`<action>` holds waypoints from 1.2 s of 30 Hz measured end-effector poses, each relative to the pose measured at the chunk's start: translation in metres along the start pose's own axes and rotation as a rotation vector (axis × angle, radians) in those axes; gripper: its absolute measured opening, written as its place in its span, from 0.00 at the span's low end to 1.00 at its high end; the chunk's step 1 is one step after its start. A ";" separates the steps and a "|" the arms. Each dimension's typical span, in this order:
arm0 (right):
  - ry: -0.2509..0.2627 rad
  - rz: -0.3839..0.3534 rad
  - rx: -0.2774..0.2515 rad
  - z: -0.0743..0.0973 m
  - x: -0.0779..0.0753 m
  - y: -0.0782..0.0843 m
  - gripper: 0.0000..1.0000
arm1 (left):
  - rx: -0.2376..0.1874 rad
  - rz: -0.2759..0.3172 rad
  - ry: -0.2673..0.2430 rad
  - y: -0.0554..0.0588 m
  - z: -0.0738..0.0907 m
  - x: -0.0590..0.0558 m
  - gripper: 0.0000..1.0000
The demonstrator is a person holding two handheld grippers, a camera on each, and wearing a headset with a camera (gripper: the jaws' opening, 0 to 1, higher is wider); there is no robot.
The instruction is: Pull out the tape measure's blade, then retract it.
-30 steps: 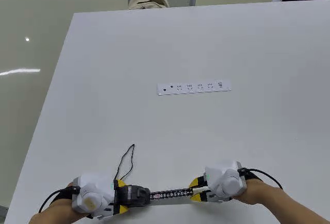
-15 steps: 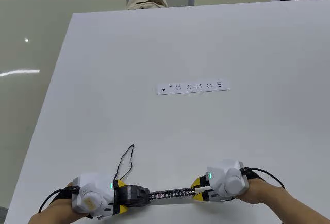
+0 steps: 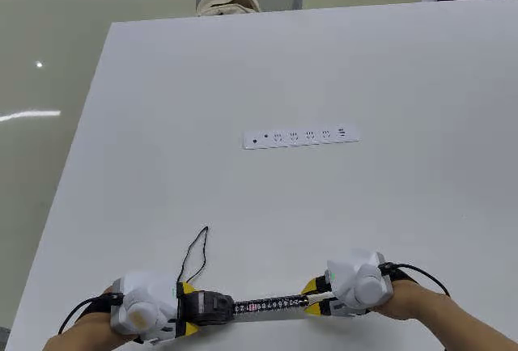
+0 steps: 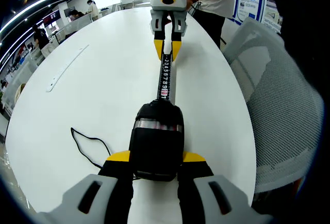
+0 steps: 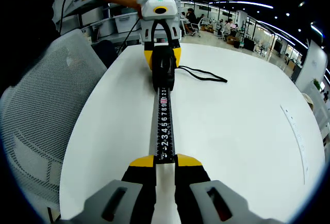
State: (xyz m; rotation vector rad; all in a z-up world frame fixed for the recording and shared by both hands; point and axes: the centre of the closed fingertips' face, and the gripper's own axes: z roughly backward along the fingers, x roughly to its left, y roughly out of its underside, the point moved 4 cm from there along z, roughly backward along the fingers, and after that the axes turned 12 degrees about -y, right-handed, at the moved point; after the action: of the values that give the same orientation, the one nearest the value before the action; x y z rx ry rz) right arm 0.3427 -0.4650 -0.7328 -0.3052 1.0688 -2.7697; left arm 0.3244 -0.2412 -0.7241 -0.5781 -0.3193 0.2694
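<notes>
The left gripper (image 3: 188,309) is clamped on the tape measure (image 3: 212,306). The right gripper (image 3: 312,299) pinches the blade (image 3: 271,305) tip, blade stretched between them.

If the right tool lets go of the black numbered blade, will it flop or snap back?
The black numbered blade runs straight, so likely stiff at this length. It feeds into the black tape-measure case, so probably snaps back.

Bright, even overhead lighting; glare streaks on the glossy floor (image 3: 48,52); gripper views sharp centrally, fisheye-bent at edges.
</notes>
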 end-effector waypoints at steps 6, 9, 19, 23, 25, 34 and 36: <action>0.000 -0.005 0.001 0.001 0.001 0.002 0.10 | 0.000 -0.001 0.001 0.000 0.000 0.000 0.28; 0.001 -0.007 0.001 0.002 0.000 0.003 0.10 | 0.000 -0.002 0.001 0.000 0.000 0.000 0.28; 0.008 -0.011 0.007 0.005 0.001 0.007 0.10 | 0.000 -0.005 0.002 0.000 0.000 0.000 0.28; 0.011 -0.015 0.003 0.006 0.001 0.007 0.10 | 0.000 -0.006 0.004 0.000 0.000 0.000 0.28; 0.011 -0.014 0.005 0.006 0.001 0.008 0.10 | 0.000 -0.009 0.006 0.000 0.000 0.000 0.28; 0.010 -0.022 0.009 0.009 0.002 0.012 0.10 | 0.000 -0.009 0.007 0.000 0.000 0.000 0.28; 0.011 -0.022 0.011 0.010 0.002 0.013 0.10 | 0.000 -0.009 0.007 0.000 0.000 0.000 0.28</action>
State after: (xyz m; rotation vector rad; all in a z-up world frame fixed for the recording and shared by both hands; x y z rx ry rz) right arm 0.3443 -0.4810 -0.7341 -0.3028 1.0589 -2.7992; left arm 0.3243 -0.2418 -0.7241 -0.5776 -0.3147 0.2587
